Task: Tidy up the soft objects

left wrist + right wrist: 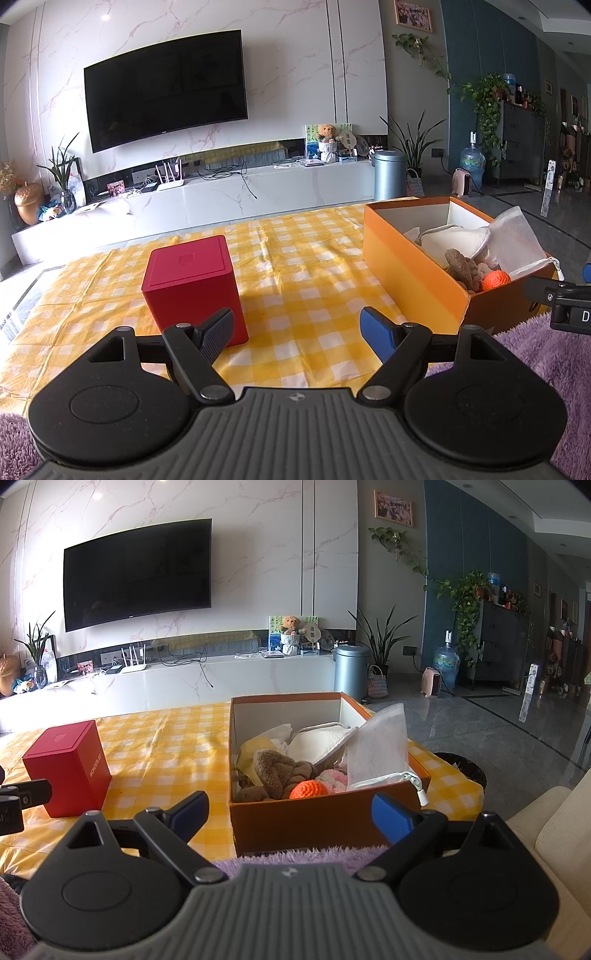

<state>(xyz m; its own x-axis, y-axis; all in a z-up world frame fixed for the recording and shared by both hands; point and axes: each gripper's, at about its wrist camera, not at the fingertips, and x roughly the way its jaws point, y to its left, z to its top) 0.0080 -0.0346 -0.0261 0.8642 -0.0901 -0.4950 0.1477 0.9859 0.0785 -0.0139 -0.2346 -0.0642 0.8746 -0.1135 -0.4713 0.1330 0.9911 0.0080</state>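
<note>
Purple shaggy fabric (295, 854) fills the bottom edge of both wrist views, directly under the tools and butting against the near wall of the orange cardboard box (306, 821). Left gripper (297, 328) has its jaws spread wide and holds nothing, pointing at bare yellow-and-white checked tablecloth (295, 258) with the red lidded cube box (192, 284) just left of its line. Right gripper (290, 810) is equally wide and empty, centre-bottom of its frame, aimed at the box's near wall. The soft items already sit in the box: an orange crocheted ball (309, 789) at the near edge, a brown plush toy (280, 771) beside it, a pink-and-white knitted piece (334, 779), white terry cloths (317, 742) behind, and a white mesh zip pouch (380, 749) propped upright against the right wall with its zipper end hanging over the rim. Risks as I read them: the pouch is tall and leaning, so a nudge from a finger could tip it out onto the cloth or floor at right. The ball is round and close to the rim; a clumsy pinch could squirt it out. Light cardboard may slide on the slick cloth if pushed. If the purple fabric is next, it could snag on the pads or drag the box. Both tools sit close together at frame edges; collision is possible.
</note>
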